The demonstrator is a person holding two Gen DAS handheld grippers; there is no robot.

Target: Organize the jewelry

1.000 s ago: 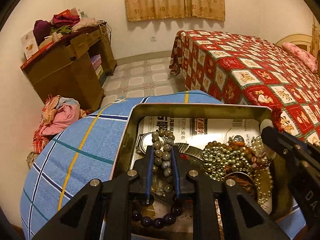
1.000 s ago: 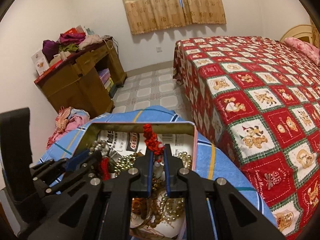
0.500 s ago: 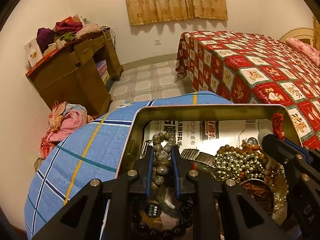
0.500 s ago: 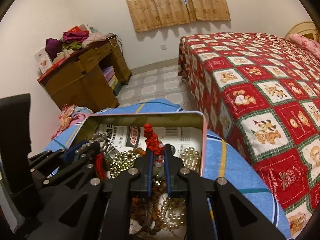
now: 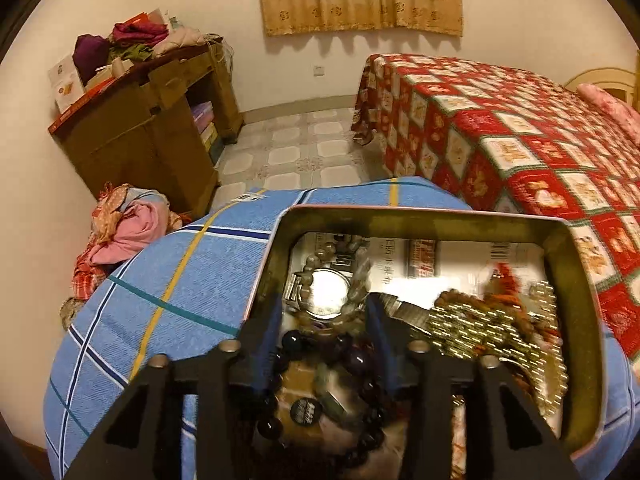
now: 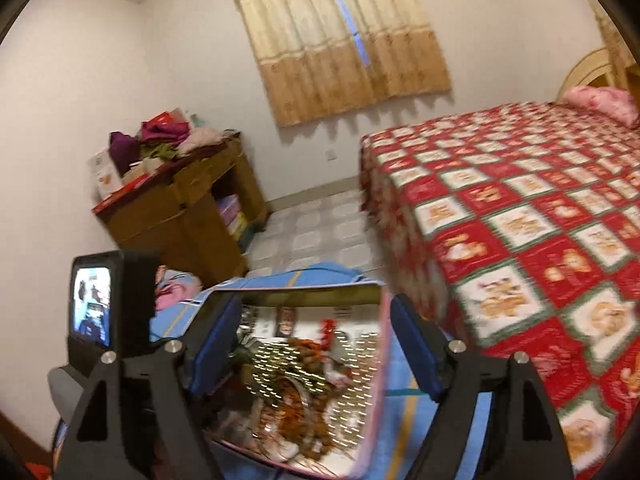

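Metal tin (image 5: 420, 222), rectangular with rounded corners and dull brassy walls, sits on a blue plaid cloth (image 5: 192, 280) directly ahead of both claws, its floor lined with printed newspaper (image 5: 452, 264). The left gripper (image 5: 322, 312) has its 2 blue-padded fingers spread apart, nothing pinched, reaching into the near left part of the tin. Between and just beyond its fingertips lies a loop of smooth grey-green stone beads (image 5: 352, 280) draped around a round, shiny watch face (image 5: 329, 292) with a ribbed metal band. Nearer the camera, between the fingers, a string of glossy dark purple beads (image 5: 360, 364) curves around a small black tag. To the claw's right a heap of tiny glinting gold beads (image 5: 492, 332) is tangled with brown wooden beads and a frayed red tassel (image 5: 506, 276). The right gripper (image 6: 310, 316) is also opened wide, its flat blue pads straddling the far end of the tin, the left pad over the tin's left edge and the right pad outside its pink-edged wall (image 6: 384, 344); the jewellery between them is motion-blurred. A rigid black camera block with a lit screen (image 6: 91, 306) stands to the left of that claw. A bed with a red patchwork quilt (image 6: 540, 224) lies to the right.
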